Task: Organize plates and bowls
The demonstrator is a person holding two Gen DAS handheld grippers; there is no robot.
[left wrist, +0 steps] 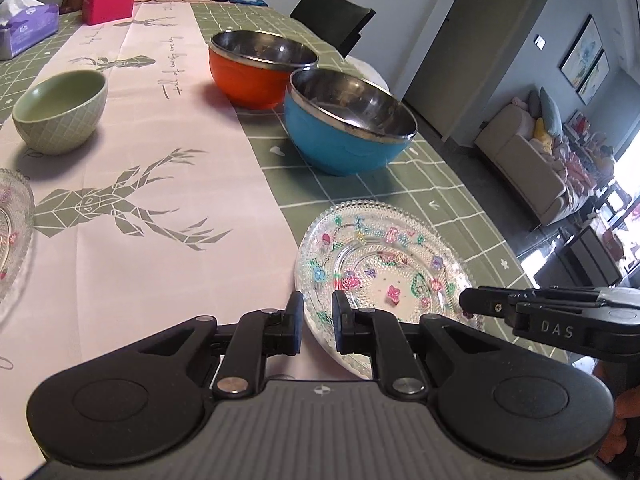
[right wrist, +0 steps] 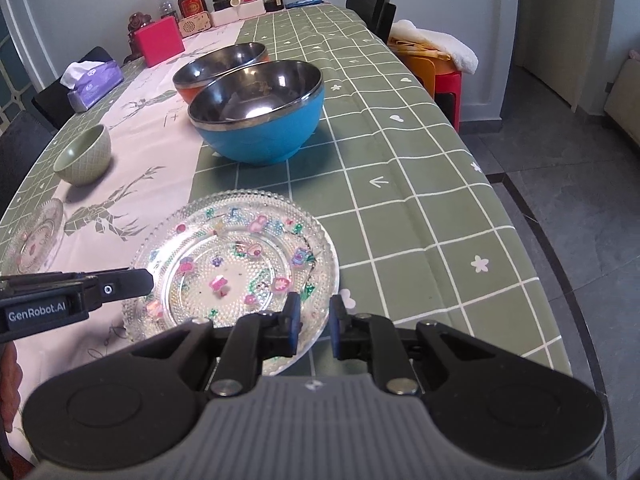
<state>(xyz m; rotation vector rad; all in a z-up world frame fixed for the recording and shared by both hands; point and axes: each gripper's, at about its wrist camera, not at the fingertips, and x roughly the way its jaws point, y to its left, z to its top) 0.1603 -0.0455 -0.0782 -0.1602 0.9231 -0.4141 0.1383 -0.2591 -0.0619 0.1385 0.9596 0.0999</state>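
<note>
Glass plate point(right wrist: 240, 264), clear with beaded rim and coloured flower decals, sits near the table's front edge, straddling the seam between the pale deer-print runner point(left wrist: 132, 184) and the green checked tablecloth point(right wrist: 400, 184).

Left gripper point(left wrist: 317, 322): jaws narrowly parted, the plate's left rim in the gap between them. Pad contact cannot be confirmed; the slot looks wider than the rim. In the right wrist view its tip reaches the same rim from the left.

Right gripper point(right wrist: 315, 320): jaws likewise nearly closed, straddling the plate's near-right rim. Firm grip not confirmable from either view. In the left wrist view its tip lies over the plate's right edge.

Whether the plate rests flat or is raised: cannot tell.

Behind the plate: blue bowl point(right wrist: 258, 116) with steel lining, and touching or just beside it, farther back, an orange bowl point(left wrist: 260, 68) of the same make. Small green bowl point(left wrist: 60, 112) stands apart to the left on the runner. Second glass plate point(right wrist: 32, 240) at the left edge, partly cut off.

Far end of table: pink box point(right wrist: 159, 46), tissue pack point(right wrist: 94, 82), bottles and jars. Dark chairs alongside; grey tiled floor on the right.
</note>
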